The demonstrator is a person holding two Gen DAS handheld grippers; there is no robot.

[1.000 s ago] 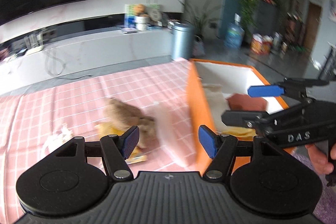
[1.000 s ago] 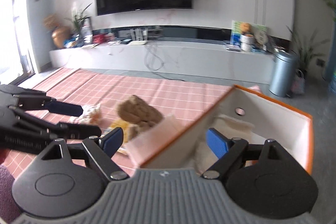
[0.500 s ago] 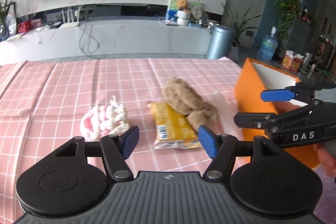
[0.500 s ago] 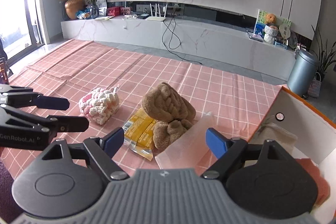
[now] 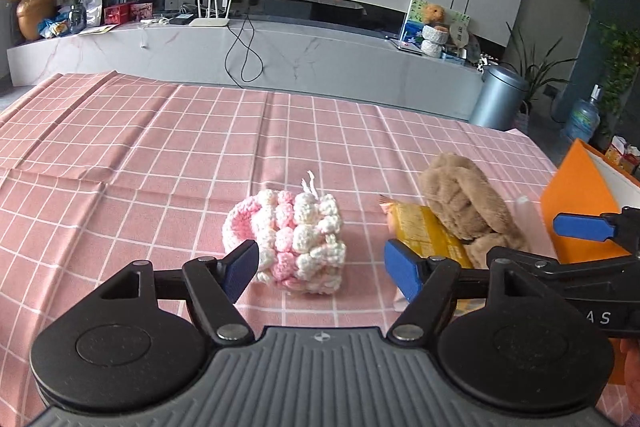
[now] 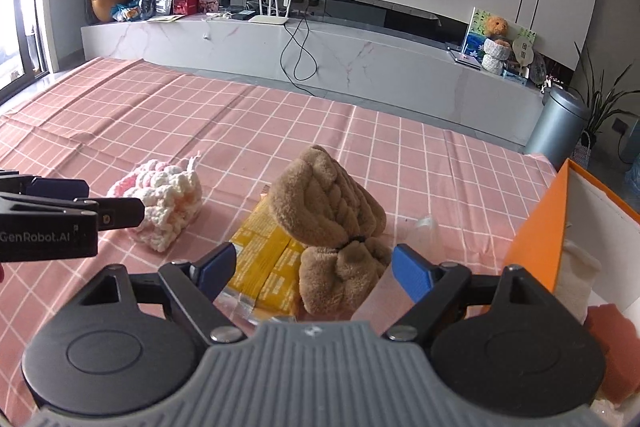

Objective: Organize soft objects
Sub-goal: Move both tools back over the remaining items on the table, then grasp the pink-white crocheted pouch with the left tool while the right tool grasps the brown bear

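Note:
A pink and white crocheted piece (image 5: 294,241) lies on the pink checked cloth (image 5: 160,155), right in front of my open, empty left gripper (image 5: 322,269). A brown plush headband (image 6: 326,217) lies partly on a yellow snack packet (image 6: 266,267), between the fingers of my open, empty right gripper (image 6: 312,269). The crocheted piece also shows in the right wrist view (image 6: 160,203), with the left gripper (image 6: 76,205) beside it. The headband (image 5: 466,203), the packet (image 5: 426,231) and the right gripper (image 5: 576,239) show in the left wrist view.
An orange box with white inside (image 6: 560,211) stands at the right edge of the table and holds a white cloth (image 6: 576,275) and a reddish cloth (image 6: 612,339). A clear plastic bag (image 6: 424,231) lies beside the headband. A TV bench (image 5: 280,55) stands behind the table.
Both grippers have swung left, away from the orange box and toward the items on the cloth. The left gripper now faces the crocheted piece, the right faces the headband. Both stayed open.

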